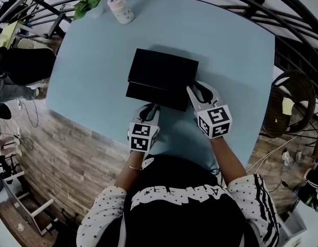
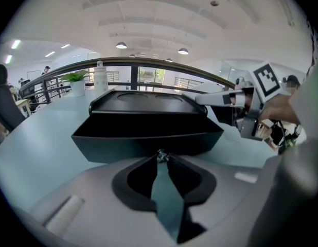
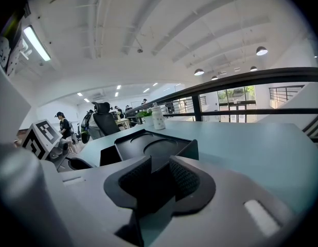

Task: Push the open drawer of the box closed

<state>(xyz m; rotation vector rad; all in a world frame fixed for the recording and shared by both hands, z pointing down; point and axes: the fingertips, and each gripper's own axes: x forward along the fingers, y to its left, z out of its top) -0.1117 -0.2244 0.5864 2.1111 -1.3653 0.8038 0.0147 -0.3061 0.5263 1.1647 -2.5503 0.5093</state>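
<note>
A black box stands mid-table, its drawer pulled out toward me. My left gripper is shut, and its tips rest against the drawer's front face. In the left gripper view the joined tips touch the drawer front under the box's top. My right gripper sits at the box's near right corner. There its jaws stand a little apart, with the box just beyond them and nothing held. The right gripper also shows beside the box.
The light blue table carries a white bottle and a potted plant at its far edge. A curved railing runs behind it. A dark chair stands left and a wicker chair right.
</note>
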